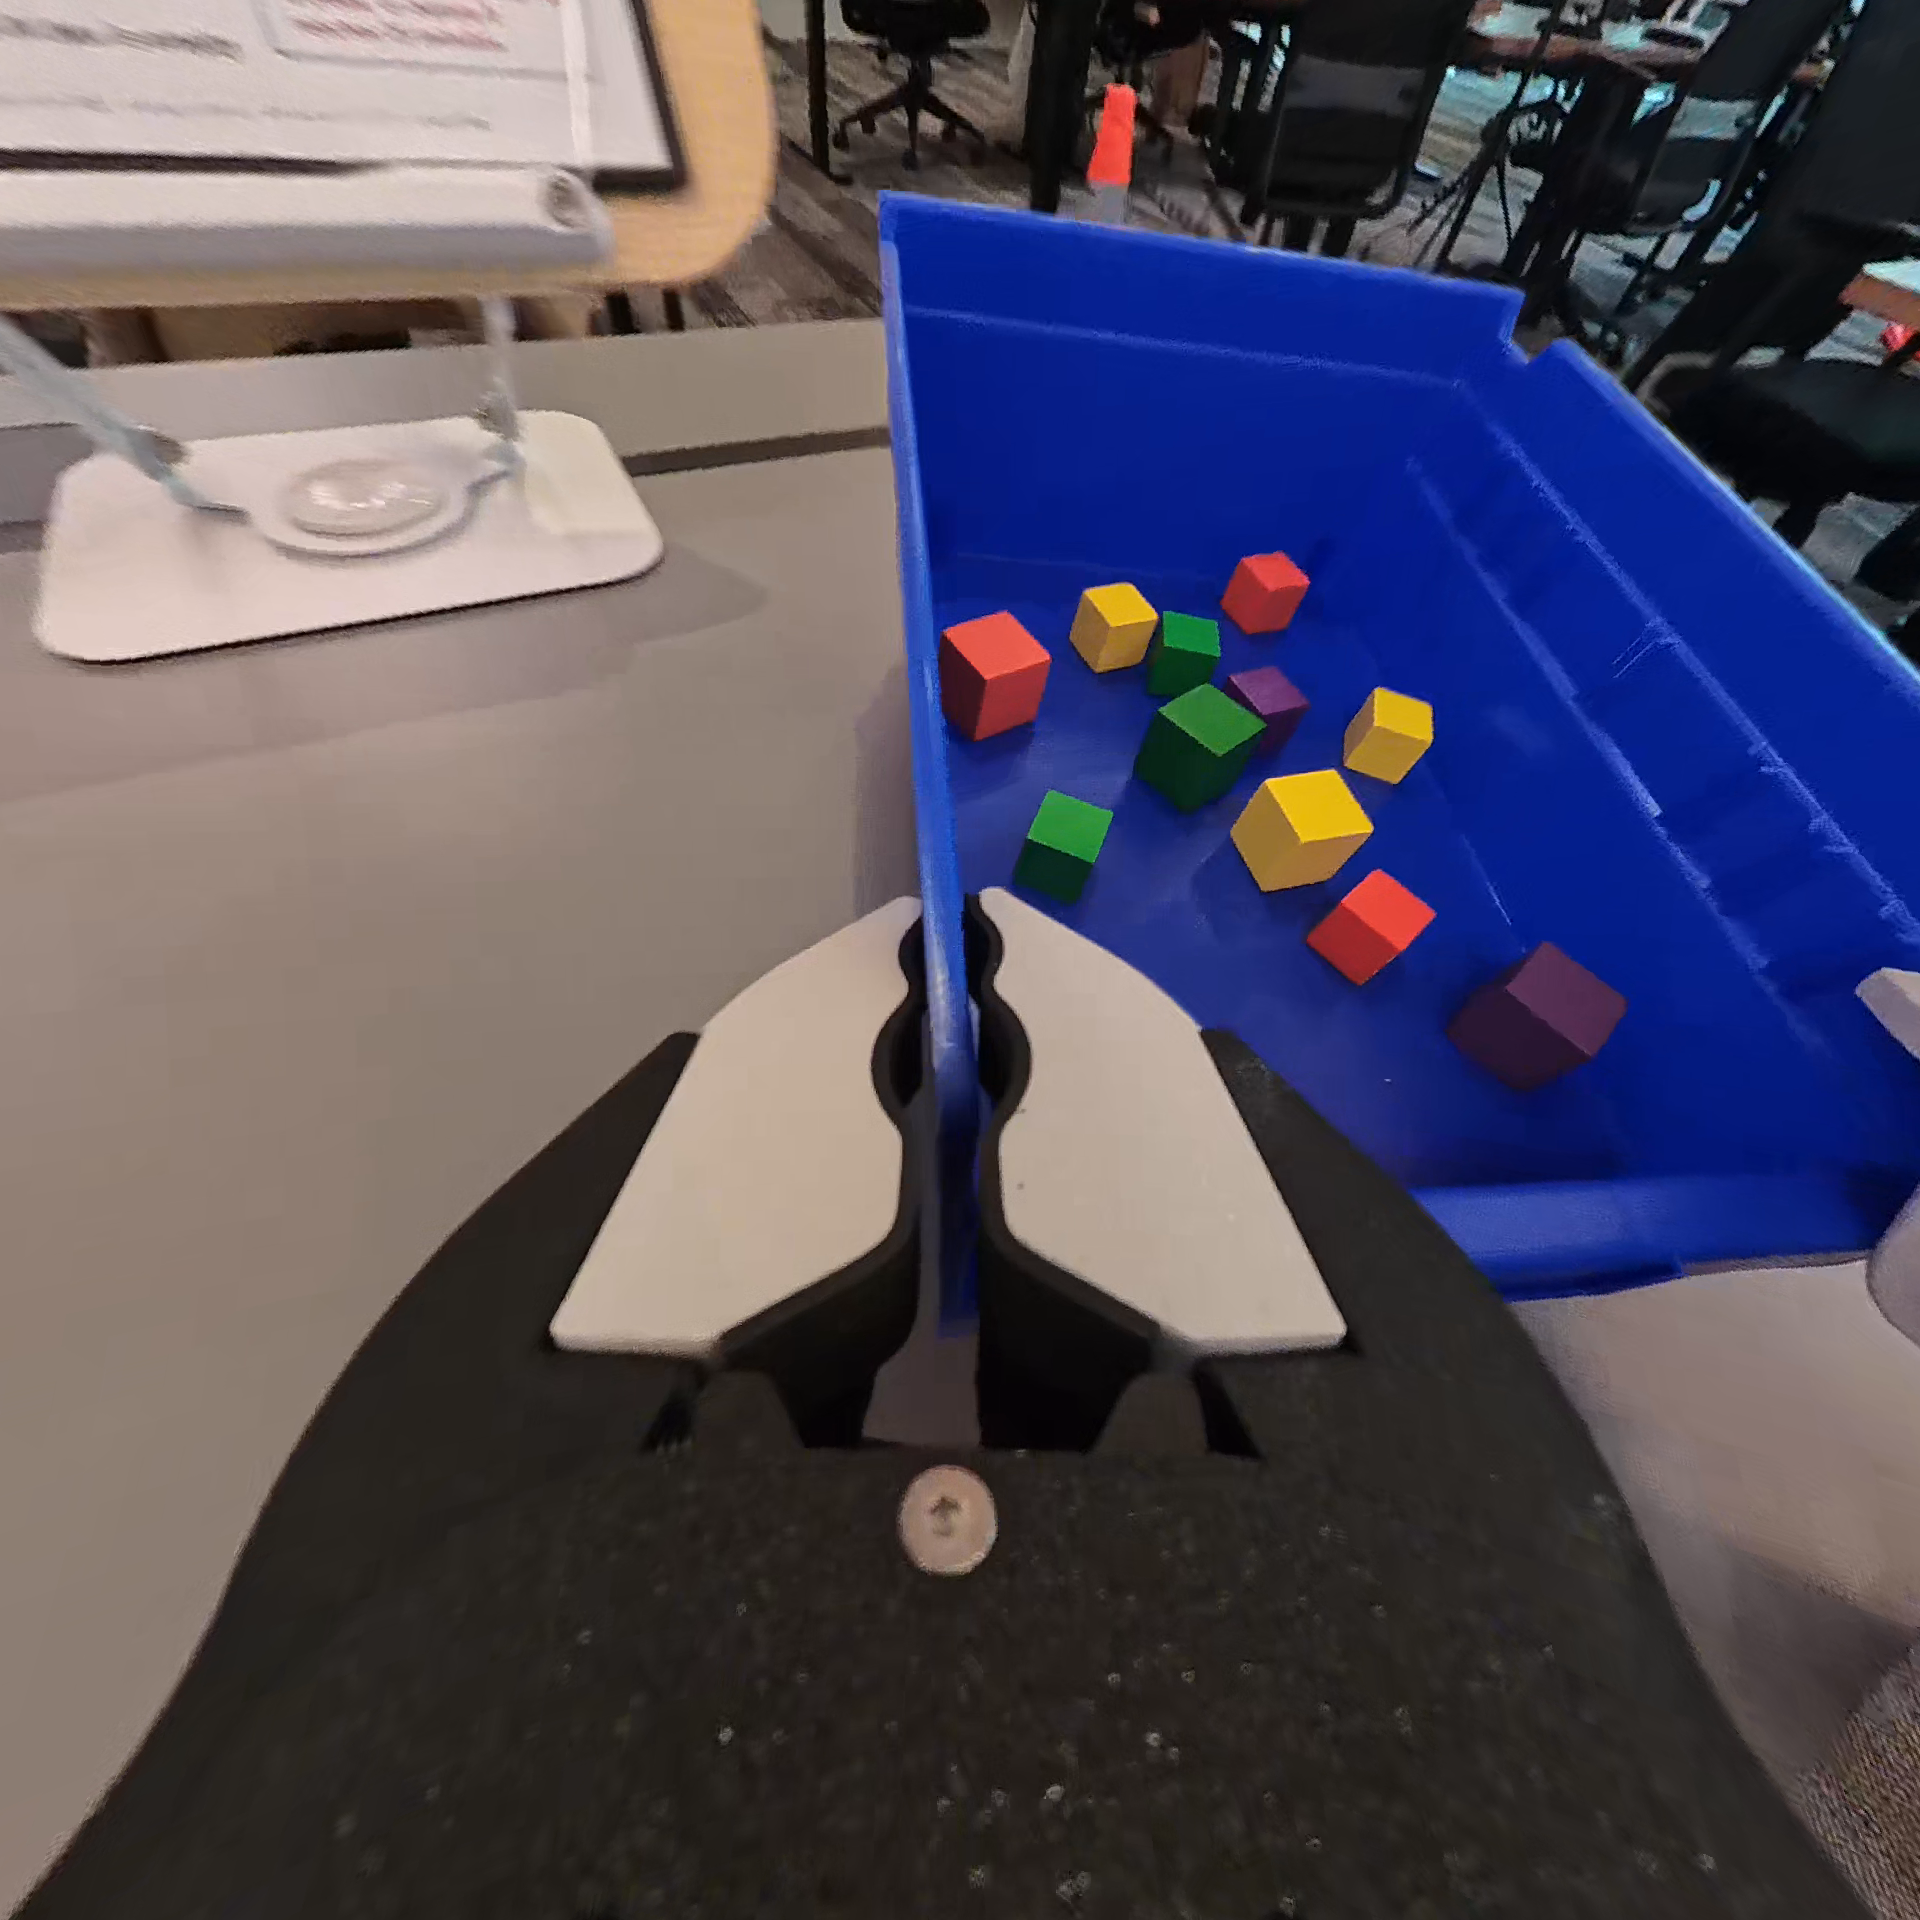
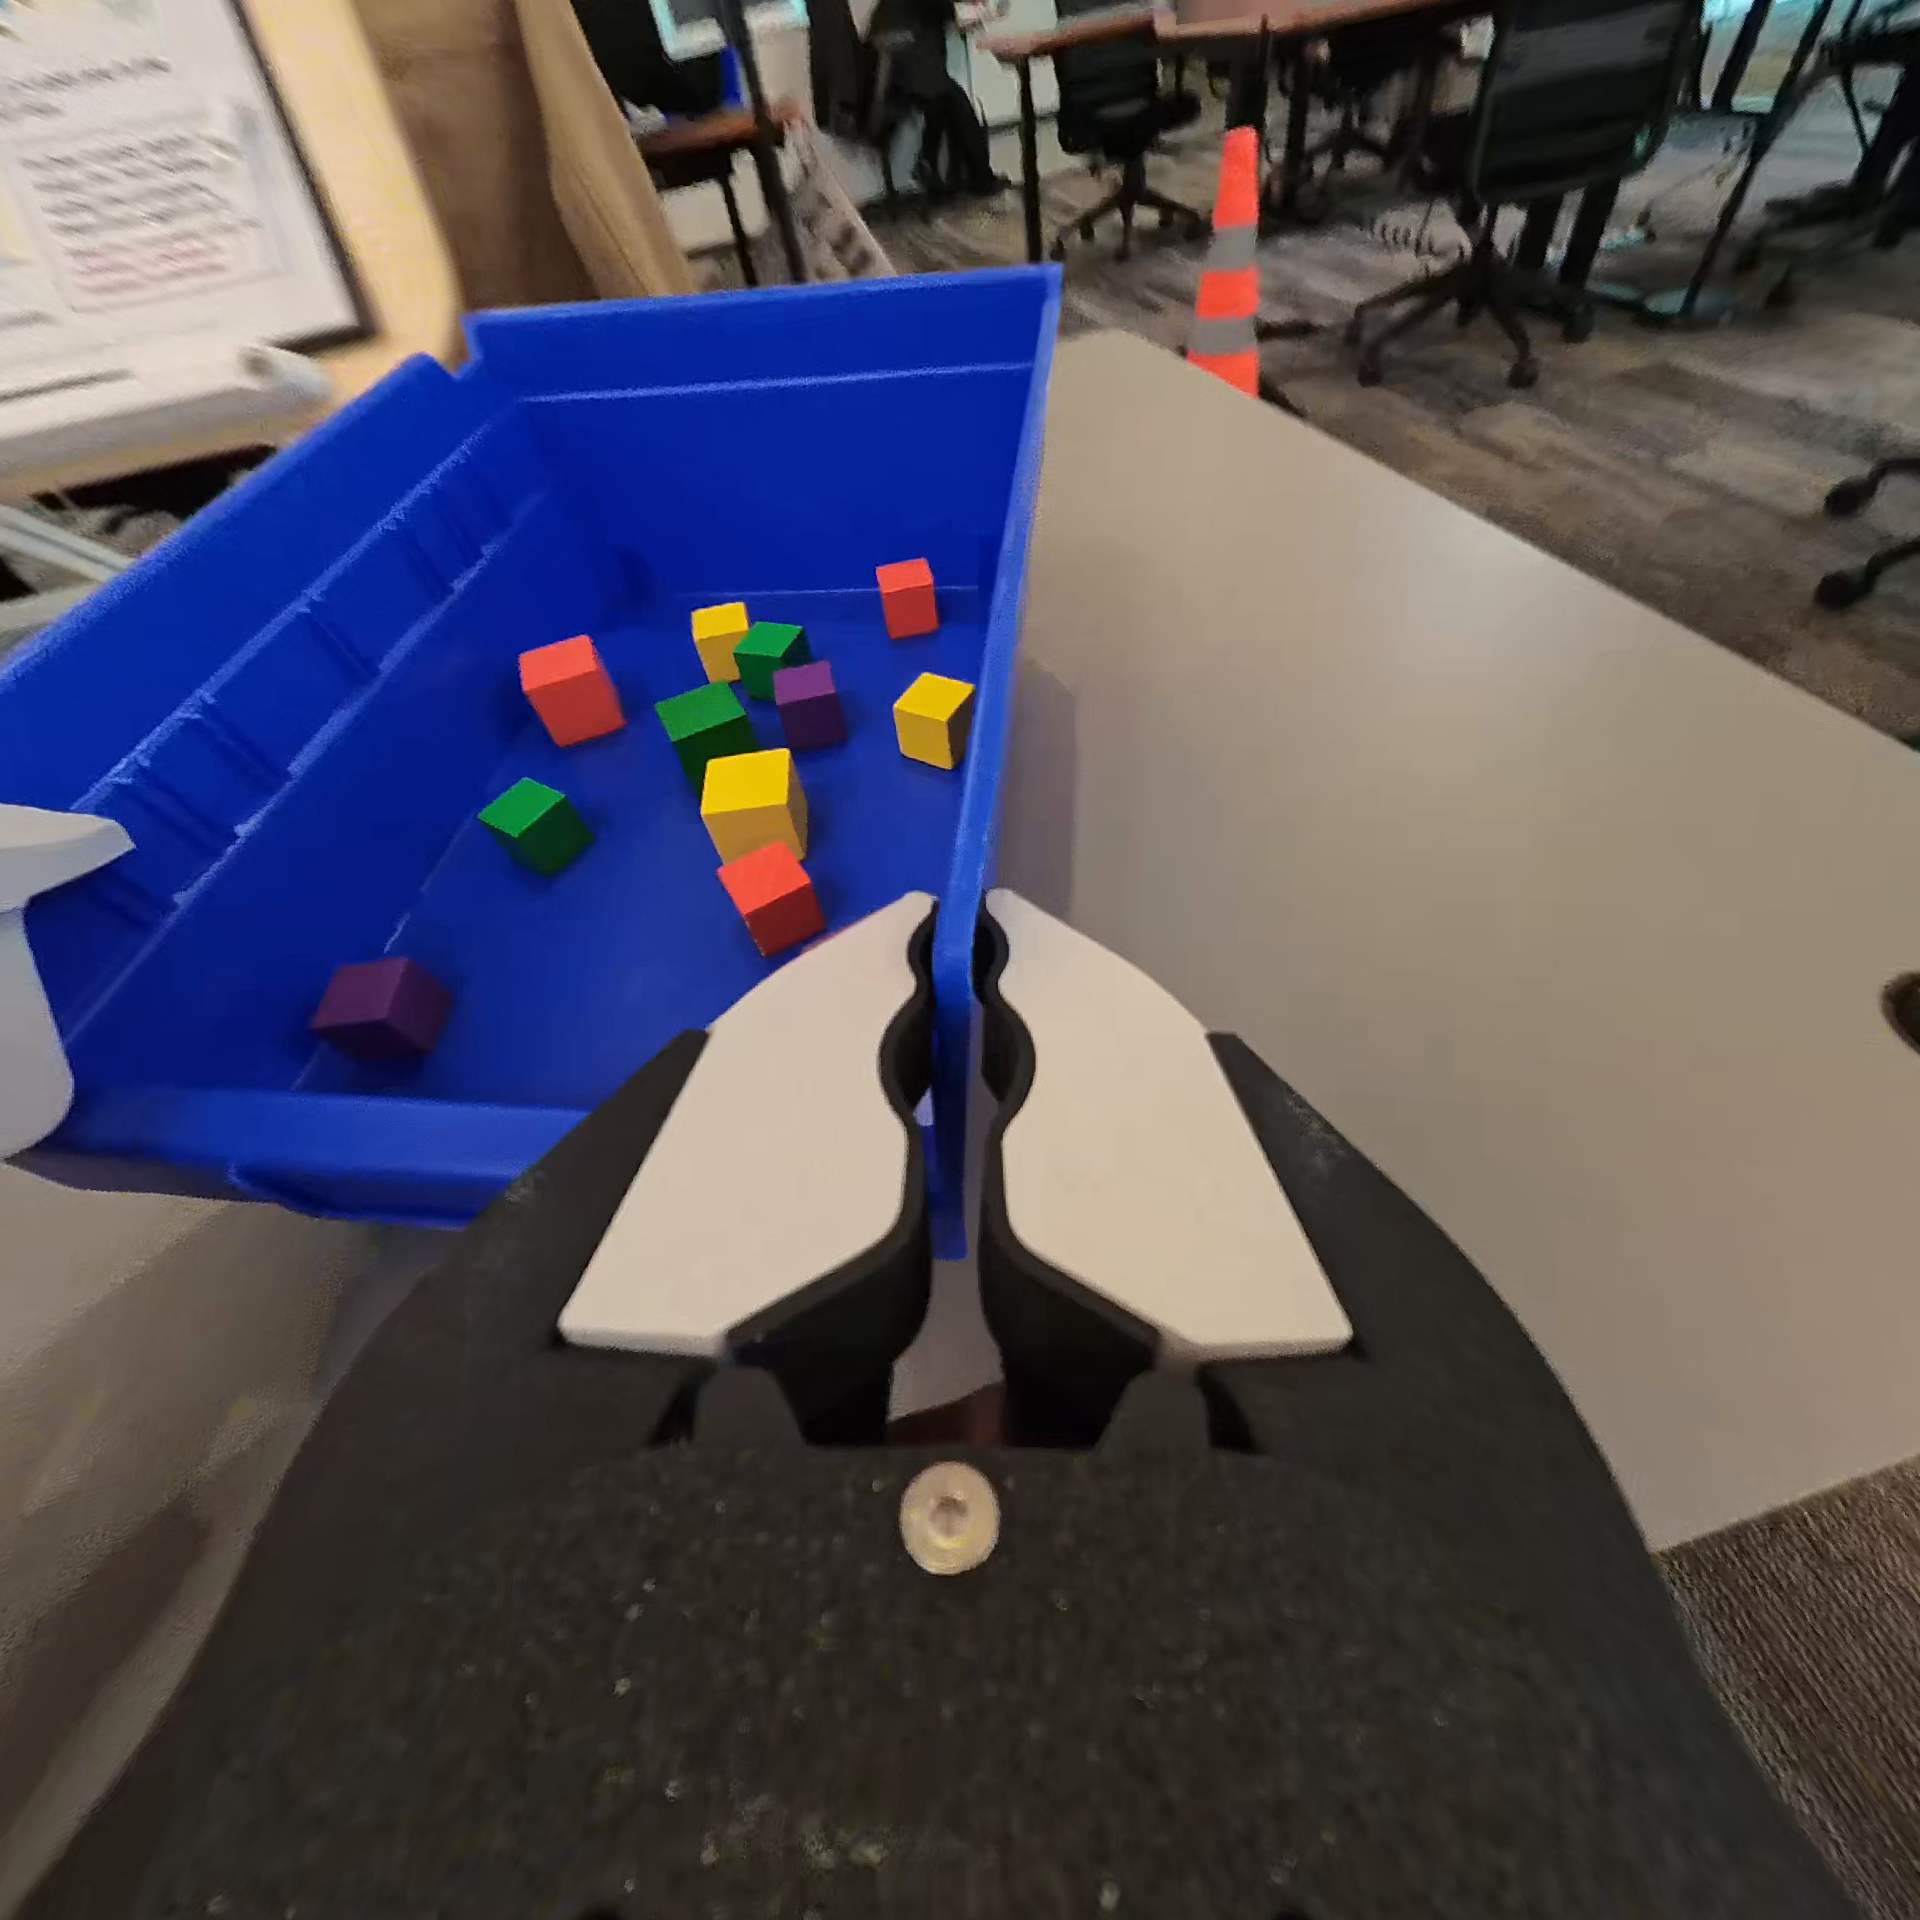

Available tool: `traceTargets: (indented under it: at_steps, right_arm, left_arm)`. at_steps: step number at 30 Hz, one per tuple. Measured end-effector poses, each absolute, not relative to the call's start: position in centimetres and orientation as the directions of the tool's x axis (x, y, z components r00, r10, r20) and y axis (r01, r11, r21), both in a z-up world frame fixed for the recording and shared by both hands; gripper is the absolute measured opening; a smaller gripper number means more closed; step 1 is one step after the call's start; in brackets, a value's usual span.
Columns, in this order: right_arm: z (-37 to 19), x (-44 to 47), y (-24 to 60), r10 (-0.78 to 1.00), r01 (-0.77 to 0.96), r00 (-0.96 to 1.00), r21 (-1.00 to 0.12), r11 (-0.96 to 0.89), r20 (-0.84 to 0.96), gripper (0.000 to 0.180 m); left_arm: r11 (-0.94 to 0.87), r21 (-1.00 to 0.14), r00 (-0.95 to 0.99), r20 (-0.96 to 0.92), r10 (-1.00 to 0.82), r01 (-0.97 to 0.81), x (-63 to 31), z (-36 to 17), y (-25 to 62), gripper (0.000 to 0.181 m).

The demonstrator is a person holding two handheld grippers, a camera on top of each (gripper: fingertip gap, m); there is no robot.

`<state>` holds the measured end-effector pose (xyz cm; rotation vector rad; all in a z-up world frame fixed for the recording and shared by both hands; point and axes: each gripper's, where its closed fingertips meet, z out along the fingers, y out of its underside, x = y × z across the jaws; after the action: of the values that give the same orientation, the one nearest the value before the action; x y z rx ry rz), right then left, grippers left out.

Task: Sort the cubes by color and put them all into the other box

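Blue box point(image 1: 1195, 416) is gripped on two opposite side walls. The left gripper point(image 1: 948, 914) is clenched on the box's left wall, one finger outside, one inside; the right gripper point(image 2: 958, 906) is clenched likewise on the right wall. The tip of each gripper is glimpsed at the edge of the other's view, across the box.

Box floor is seen from above and behind the near end wall, over a grey table point(image 1: 416, 883). Whether the box is lifted clear of the table or resting on it cannot be told.

Cubes are scattered loose on the box floor, colours mixed:
- red cube point(image 1: 992, 673) near the left wall, another red point(image 1: 1264, 591) toward the far end, a third point(image 1: 1369, 925) nearer
- three yellow, the largest-looking point(image 1: 1301, 828) mid-floor
- three green, one point(image 1: 1063, 845) just ahead of the left fingers
- purple cube point(image 1: 1536, 1015) alone toward the near right; a second purple point(image 1: 1270, 701) is touching a green one

Orange traffic cone point(image 2: 1231, 260) is noted on the floor beyond the table. A white stand base point(image 1: 343, 530) is seen on the table, left of the box
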<state>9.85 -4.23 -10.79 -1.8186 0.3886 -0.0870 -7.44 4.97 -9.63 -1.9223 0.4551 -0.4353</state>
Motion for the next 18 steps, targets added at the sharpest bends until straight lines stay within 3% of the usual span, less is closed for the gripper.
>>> traceTargets:
  at_steps: [5, 8, 18]
  right_arm:
    - [-8.0, 2.3, -3.7, -0.175, -0.143, 0.978, -0.973, -0.179, -0.111, 0.004]
    - [-7.9, -2.2, -2.0, -0.090, -0.140, 0.988, -0.970, -0.200, -0.124, 0.005]
    - [-11.2, -15.2, 1.5, 0.182, -0.039, 0.978, -0.945, -0.325, -0.103, 0.005]
  left_arm:
    - [-0.358, -0.933, 0.911, 0.112, -0.397, -0.041, -15.8, -7.8, 4.4, 0.004]
    - [-0.350, -0.932, 0.943, 0.029, -0.332, -0.094, -20.9, -7.3, 4.5, 0.004]
    - [-0.440, -0.897, 0.986, 0.108, -0.126, 0.042, -34.5, -11.8, 2.4, 0.005]
